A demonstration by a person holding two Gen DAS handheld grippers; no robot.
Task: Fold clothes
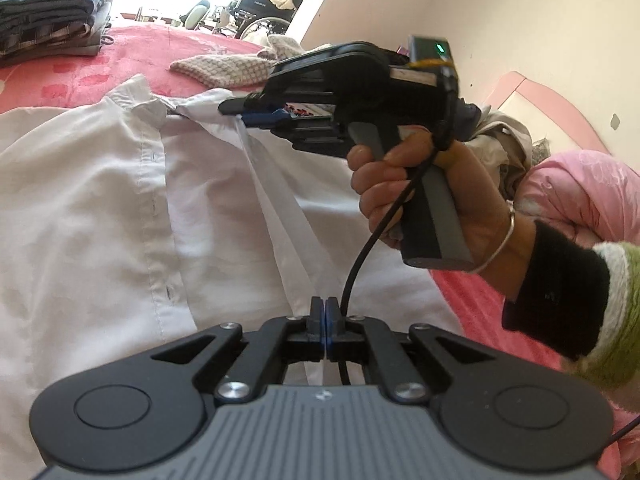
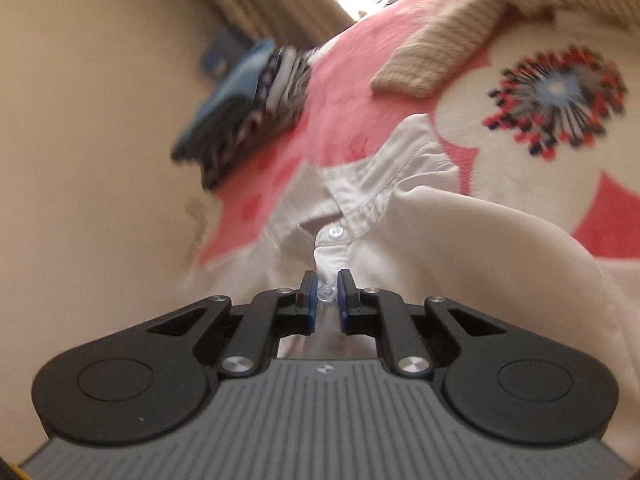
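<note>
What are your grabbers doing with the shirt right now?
Left gripper shut on white shirt placket. Right gripper open at the collar button. Nothing in the way.

Near left: white shirt (image 1: 100, 208) lies flat on the pink blanket (image 1: 60, 76) — low, open room above it from 8 to 11 o'clock.
Far left, 10 o'clock: stack of folded clothes (image 1: 48, 12) stands tall at the blanket's far edge, blocking that corner.
12 o'clock: knitted sweater (image 1: 224, 66) lies just past the shirt collar, low.
1 to 3 o'clock: right gripper (image 1: 240, 114), the hand (image 1: 420, 200) on its handle and a hanging cable (image 1: 360, 256) fill this side.
Far right: pink padded jacket (image 1: 580, 196) and headboard (image 1: 540, 96) close the edge — no passage there.
Right wrist view: shirt button (image 2: 326, 292) sits between the parted fingers.
</note>
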